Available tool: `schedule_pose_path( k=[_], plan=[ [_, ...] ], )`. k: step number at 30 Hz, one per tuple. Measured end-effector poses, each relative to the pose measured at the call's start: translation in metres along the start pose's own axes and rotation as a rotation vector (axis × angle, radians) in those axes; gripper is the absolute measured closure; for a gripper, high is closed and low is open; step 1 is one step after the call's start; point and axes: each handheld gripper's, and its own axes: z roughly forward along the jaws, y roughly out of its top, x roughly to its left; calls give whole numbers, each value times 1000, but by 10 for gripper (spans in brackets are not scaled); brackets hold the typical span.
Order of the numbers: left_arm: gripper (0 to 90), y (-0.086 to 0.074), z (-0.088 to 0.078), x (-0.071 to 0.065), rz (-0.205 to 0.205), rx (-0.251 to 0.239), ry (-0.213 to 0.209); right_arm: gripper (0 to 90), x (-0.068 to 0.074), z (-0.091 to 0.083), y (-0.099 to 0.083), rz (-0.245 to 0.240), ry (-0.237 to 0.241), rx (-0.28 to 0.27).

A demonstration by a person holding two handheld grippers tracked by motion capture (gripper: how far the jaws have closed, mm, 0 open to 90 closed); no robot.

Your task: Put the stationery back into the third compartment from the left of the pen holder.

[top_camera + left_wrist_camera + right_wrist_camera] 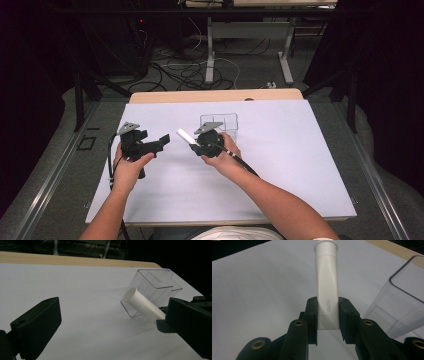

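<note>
Between your right gripper's (328, 315) jaws sat a white glue stick (327, 282), pinched near its base; that gripper's view read its "GLOO" lettering. Your left gripper (162, 141) stood spread. From above, the clear box (227, 121) lay just behind on the white table (280, 165).

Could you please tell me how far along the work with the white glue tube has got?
Done: the right tool has gripped the white glue tube by its flat end, off the table. In hand: it hangs beside the clear plastic box. Left: probably placing it; the left tool is open with nothing between its jaws.
</note>
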Motion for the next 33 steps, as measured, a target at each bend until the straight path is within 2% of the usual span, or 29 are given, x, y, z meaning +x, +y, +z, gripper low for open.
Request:
schedule_pose_path(
  k=[5,12,14,21,23,27,28,30,33],
  plan=[
    [40,0,1,-9,-12,-1,-36,714,-5,-11,-11,4,-20,-46],
    [132,-3,4,-22,-5,7,-51,714,-7,-24,-26,22,-22,-103],
    [158,-4,4,-25,3,7,-50,714,-7,-27,-31,24,-23,-112],
    [197,-7,8,-44,-21,19,-101,714,-7,-44,-45,33,-29,-133],
    [210,-8,9,-48,-21,23,-109,714,-6,-46,-49,40,-28,-154],
    [241,-12,14,-57,-59,48,-139,713,-5,-48,-52,50,-22,-168],
    [258,-13,15,-57,-83,52,-154,713,-4,-48,-53,60,-16,-173],
    [296,-14,18,-57,-104,83,-177,713,-2,-48,-52,67,-4,-172],
    [306,-17,22,-55,-160,114,-168,713,3,-49,-52,59,6,-168]
  ],
)
